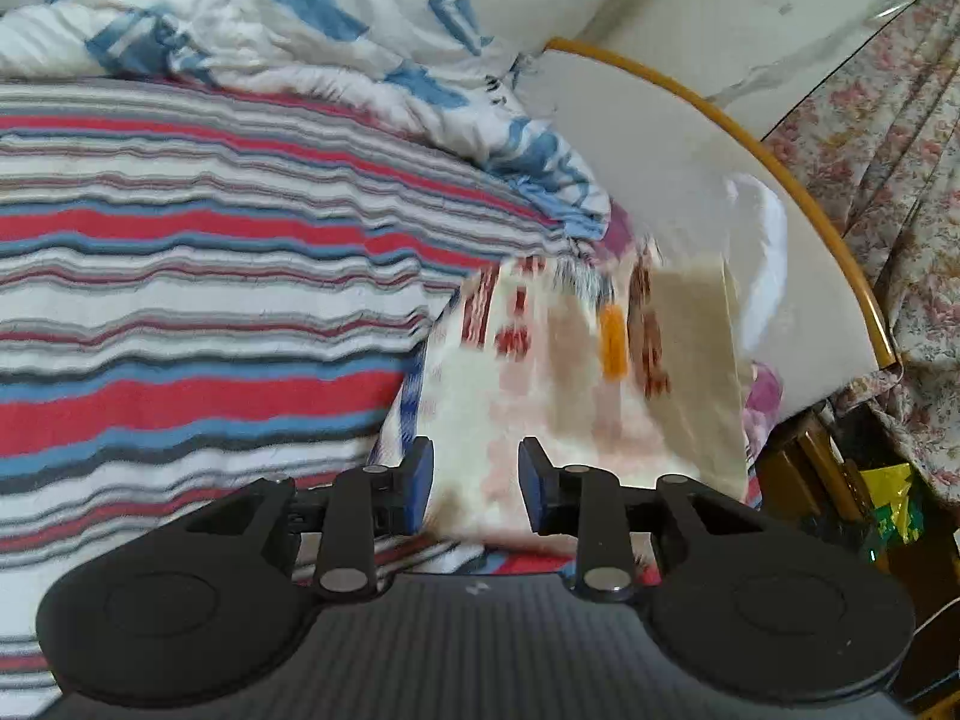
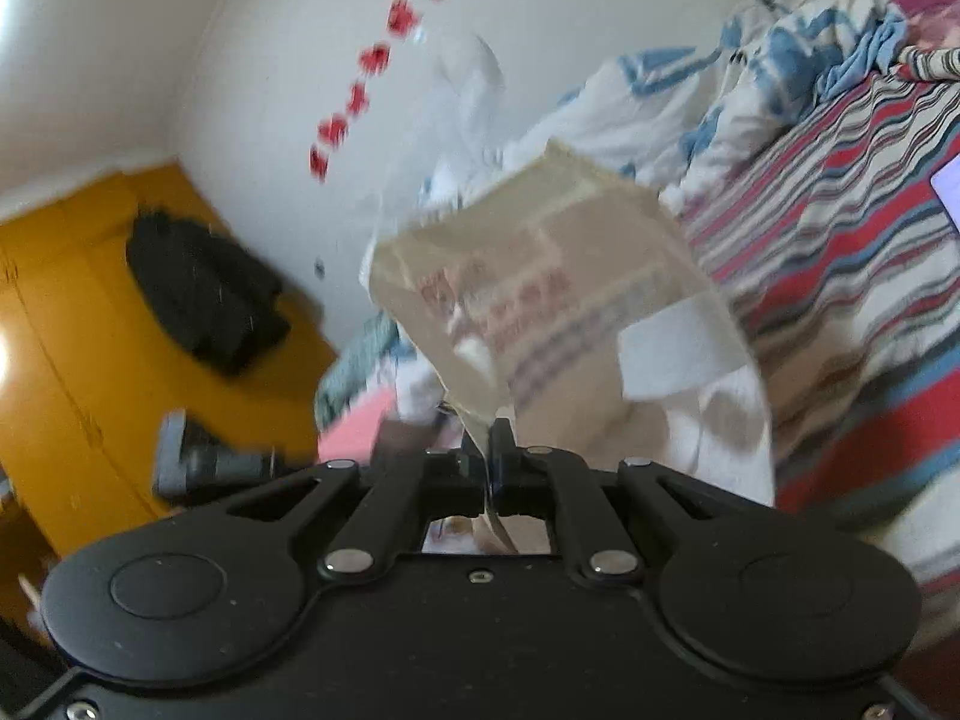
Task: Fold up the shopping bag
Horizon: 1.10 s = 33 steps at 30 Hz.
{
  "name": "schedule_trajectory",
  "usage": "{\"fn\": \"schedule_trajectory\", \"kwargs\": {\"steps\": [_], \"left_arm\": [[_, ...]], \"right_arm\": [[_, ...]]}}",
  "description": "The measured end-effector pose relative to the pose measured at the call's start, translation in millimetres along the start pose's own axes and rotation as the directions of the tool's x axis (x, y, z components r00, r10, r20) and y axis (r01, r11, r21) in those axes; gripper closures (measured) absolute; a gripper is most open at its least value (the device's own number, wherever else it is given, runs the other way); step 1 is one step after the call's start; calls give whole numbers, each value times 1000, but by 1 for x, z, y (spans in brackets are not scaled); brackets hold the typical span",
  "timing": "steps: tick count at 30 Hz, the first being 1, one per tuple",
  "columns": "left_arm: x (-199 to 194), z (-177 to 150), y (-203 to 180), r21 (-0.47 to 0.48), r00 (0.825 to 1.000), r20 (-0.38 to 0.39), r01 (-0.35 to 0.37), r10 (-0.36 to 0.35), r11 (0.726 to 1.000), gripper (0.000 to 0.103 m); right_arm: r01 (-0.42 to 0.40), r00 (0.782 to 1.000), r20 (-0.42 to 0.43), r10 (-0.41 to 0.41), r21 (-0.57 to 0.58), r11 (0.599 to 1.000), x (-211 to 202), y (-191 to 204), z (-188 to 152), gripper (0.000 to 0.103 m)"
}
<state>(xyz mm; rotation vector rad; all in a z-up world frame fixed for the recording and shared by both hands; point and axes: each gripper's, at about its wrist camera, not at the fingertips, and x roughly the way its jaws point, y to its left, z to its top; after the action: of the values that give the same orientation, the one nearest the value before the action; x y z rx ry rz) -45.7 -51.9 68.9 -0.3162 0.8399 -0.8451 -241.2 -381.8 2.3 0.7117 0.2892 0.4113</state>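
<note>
The shopping bag [image 1: 570,360] is cream cloth with red and orange print, and it is blurred by motion. In the left wrist view it hangs over the striped bed just ahead of my left gripper [image 1: 477,480]. The blue pads [image 1: 420,480] stand apart, the cloth shows in the gap, and neither pad presses on it. In the right wrist view the bag [image 2: 570,300] is lifted in the air with a white handle strap [image 2: 672,348] on its side. My right gripper [image 2: 487,450] is shut on the bag's lower edge.
A red, blue and white striped blanket [image 1: 210,300] covers the bed, with a crumpled blue and white quilt [image 1: 270,18] behind it. A white headboard with a wooden rim [image 1: 780,168] and a floral curtain [image 1: 900,180] lie to the right. A yellow wardrobe [image 2: 72,330] carries a dark garment [image 2: 204,294].
</note>
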Motion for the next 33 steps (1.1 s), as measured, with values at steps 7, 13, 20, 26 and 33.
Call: {"fn": "schedule_trajectory", "kwargs": {"steps": [7, 13, 20, 26, 33], "left_arm": [[71, -18, -26, 152, 983, -183, 27, 1, 988, 74], [105, -60, -37, 209, 915, -401, 142, -48, 967, 74], [91, -64, -60, 281, 927, -372, 166, -52, 945, 74], [41, -41, -115, 407, 939, -295, 290, -176, 866, 74], [86, -14, -116, 506, 995, -104, 52, 1, 861, 73]], "right_arm": [[3, 982, -189, -28, -131, 991, -29, 15, -13, 100], [103, 961, -243, -130, -121, 987, -54, -1, -21, 65], [258, 966, 30, -257, -67, 964, -91, 28, -2, 29], [450, 890, 59, -451, 29, 892, -80, 3, 14, 30], [445, 891, 10, -454, 181, 877, -61, -30, 3, 99]]}}
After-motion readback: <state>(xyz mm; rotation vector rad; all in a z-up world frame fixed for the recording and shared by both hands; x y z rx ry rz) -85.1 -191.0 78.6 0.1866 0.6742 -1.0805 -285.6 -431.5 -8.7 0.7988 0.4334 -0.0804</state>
